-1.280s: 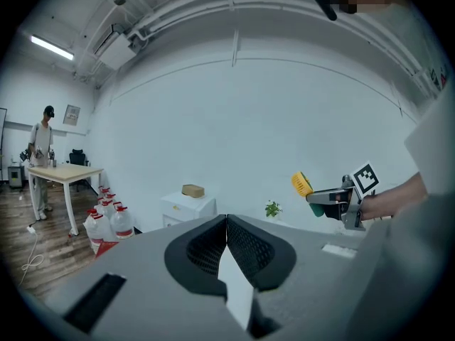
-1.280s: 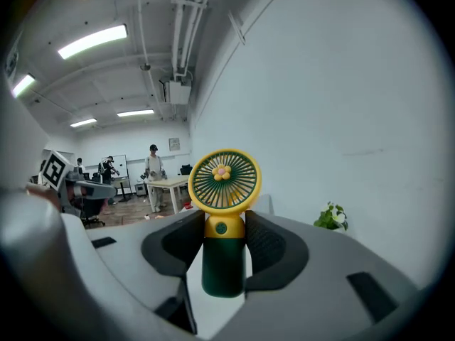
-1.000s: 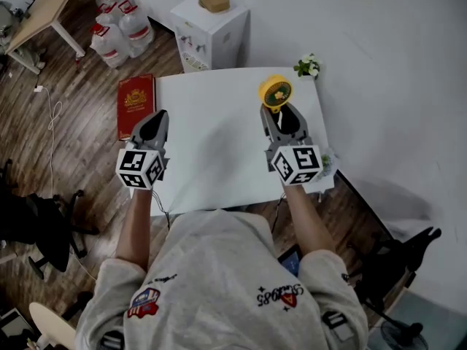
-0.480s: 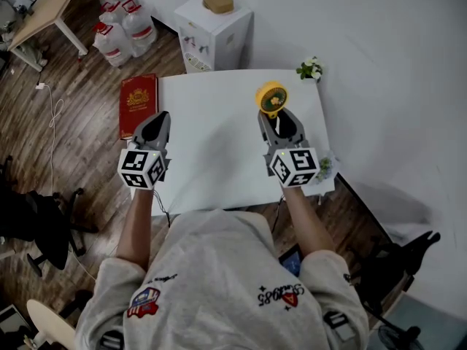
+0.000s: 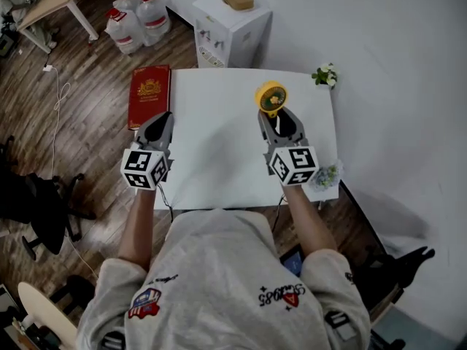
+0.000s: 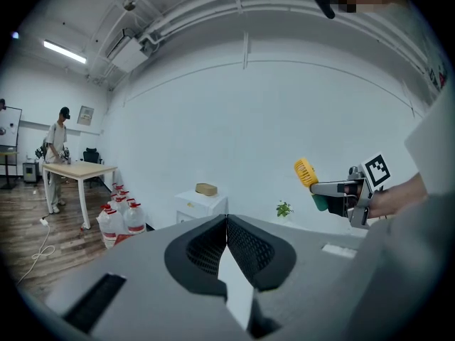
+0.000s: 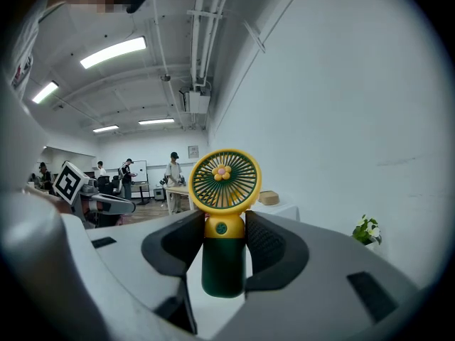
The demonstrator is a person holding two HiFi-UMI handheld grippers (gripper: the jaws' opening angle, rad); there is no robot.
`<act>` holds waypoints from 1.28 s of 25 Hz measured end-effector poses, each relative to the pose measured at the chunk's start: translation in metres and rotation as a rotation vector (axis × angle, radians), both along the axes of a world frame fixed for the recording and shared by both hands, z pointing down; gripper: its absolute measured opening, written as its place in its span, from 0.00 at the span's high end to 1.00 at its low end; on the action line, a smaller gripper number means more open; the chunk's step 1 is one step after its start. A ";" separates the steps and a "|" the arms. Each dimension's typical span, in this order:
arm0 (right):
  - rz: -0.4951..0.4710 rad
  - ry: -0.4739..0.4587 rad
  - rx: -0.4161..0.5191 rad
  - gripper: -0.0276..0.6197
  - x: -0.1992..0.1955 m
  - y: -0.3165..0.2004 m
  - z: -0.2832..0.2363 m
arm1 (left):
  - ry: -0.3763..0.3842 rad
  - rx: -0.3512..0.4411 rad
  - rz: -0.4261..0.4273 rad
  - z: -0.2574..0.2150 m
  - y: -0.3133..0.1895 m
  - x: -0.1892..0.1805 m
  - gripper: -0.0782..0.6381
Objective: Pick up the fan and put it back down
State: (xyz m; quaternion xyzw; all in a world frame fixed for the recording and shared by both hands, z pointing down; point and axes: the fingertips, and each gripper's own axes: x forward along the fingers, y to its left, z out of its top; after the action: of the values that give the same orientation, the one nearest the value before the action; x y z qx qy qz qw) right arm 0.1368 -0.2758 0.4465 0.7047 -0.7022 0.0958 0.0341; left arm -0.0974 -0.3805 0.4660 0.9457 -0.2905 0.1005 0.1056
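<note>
**Fan carried away from the plant corner, still held over the table**

Since one second ago, the fan (image 5: 271, 97) has moved away from the small plant (image 5: 325, 75) at the far right corner of the table (image 5: 219, 144). It now sits more toward the middle of the far edge.

At the left edge of the table, just beside the red book (image 5: 149, 93), hangs the left gripper (image 5: 157, 119). Its jaws are pressed together with nothing between them, and it is well apart from the fan, so it takes no part in the job.

Over the right half of the table is the right gripper (image 5: 276, 117). Its jaws pinch the fan at the neck, where the yellow head meets the dark green body. The gripper points almost level, away from the person. The long axis of the fan stands nearly upright across the jaws, with the head up and leaning a little away, and the base hanging below.

Seen from the left gripper view, the base appears to be clear of the table, so the fan is probably in the air. The table lies directly under the base. The coming move is most likely a straight way down until the base stands on the table. Only then should the jaws spread.
</note>
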 end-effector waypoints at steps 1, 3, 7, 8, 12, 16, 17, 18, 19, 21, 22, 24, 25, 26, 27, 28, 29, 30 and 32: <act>-0.013 -0.001 -0.005 0.68 -0.005 -0.006 0.004 | -0.004 -0.005 -0.010 0.004 -0.002 -0.005 0.88; -0.036 -0.009 -0.015 0.68 -0.015 -0.020 0.012 | -0.013 -0.011 -0.029 0.012 -0.007 -0.015 0.88; -0.092 -0.027 -0.032 0.68 -0.043 -0.049 0.030 | -0.022 -0.025 -0.077 0.026 -0.016 -0.040 0.88; -0.109 -0.025 -0.038 0.68 -0.051 -0.056 0.033 | -0.025 -0.027 -0.089 0.029 -0.018 -0.046 0.88; -0.161 -0.012 -0.067 0.68 -0.075 -0.081 0.042 | -0.035 -0.038 -0.133 0.034 -0.024 -0.069 0.88; -0.190 -0.005 -0.111 0.68 -0.087 -0.102 0.062 | -0.046 -0.045 -0.163 0.039 -0.031 -0.085 0.88; -0.195 -0.005 -0.126 0.68 -0.089 -0.107 0.068 | -0.048 -0.048 -0.171 0.041 -0.033 -0.089 0.88; -0.200 -0.005 -0.143 0.68 -0.091 -0.111 0.075 | -0.049 -0.053 -0.179 0.043 -0.033 -0.092 0.88; -0.205 -0.005 -0.161 0.68 -0.093 -0.115 0.082 | -0.051 -0.058 -0.185 0.045 -0.033 -0.096 0.88; -0.210 -0.008 -0.197 0.68 -0.096 -0.124 0.098 | -0.057 -0.066 -0.197 0.051 -0.034 -0.101 0.88; -0.210 -0.012 -0.217 0.68 -0.097 -0.128 0.107 | -0.059 -0.071 -0.203 0.054 -0.034 -0.104 0.88; -0.206 -0.023 -0.264 0.68 -0.099 -0.136 0.126 | -0.064 -0.084 -0.216 0.060 -0.032 -0.110 0.88; -0.204 -0.030 -0.290 0.68 -0.099 -0.140 0.136 | -0.066 -0.091 -0.222 0.064 -0.031 -0.112 0.88; -0.203 -0.035 -0.317 0.68 -0.099 -0.143 0.146 | -0.069 -0.099 -0.229 0.067 -0.031 -0.115 0.88; -0.202 -0.039 -0.344 0.68 -0.099 -0.146 0.157 | -0.073 -0.106 -0.234 0.071 -0.030 -0.117 0.88; -0.202 -0.042 -0.371 0.68 -0.099 -0.148 0.168 | -0.077 -0.112 -0.239 0.074 -0.029 -0.119 0.88; -0.202 -0.046 -0.398 0.68 -0.099 -0.151 0.180 | -0.082 -0.116 -0.243 0.078 -0.029 -0.122 0.88; -0.201 -0.050 -0.427 0.68 -0.100 -0.153 0.191 | -0.086 -0.121 -0.248 0.081 -0.028 -0.124 0.88; -0.197 -0.058 -0.487 0.68 -0.102 -0.157 0.215 | -0.093 -0.129 -0.258 0.085 -0.029 -0.131 0.88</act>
State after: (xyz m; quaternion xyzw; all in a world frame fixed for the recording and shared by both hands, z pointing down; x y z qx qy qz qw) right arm 0.0346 -0.4333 0.6619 0.6010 -0.7242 0.2785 0.1918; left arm -0.2283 -0.4091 0.5509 0.8861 -0.4071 0.1481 0.1647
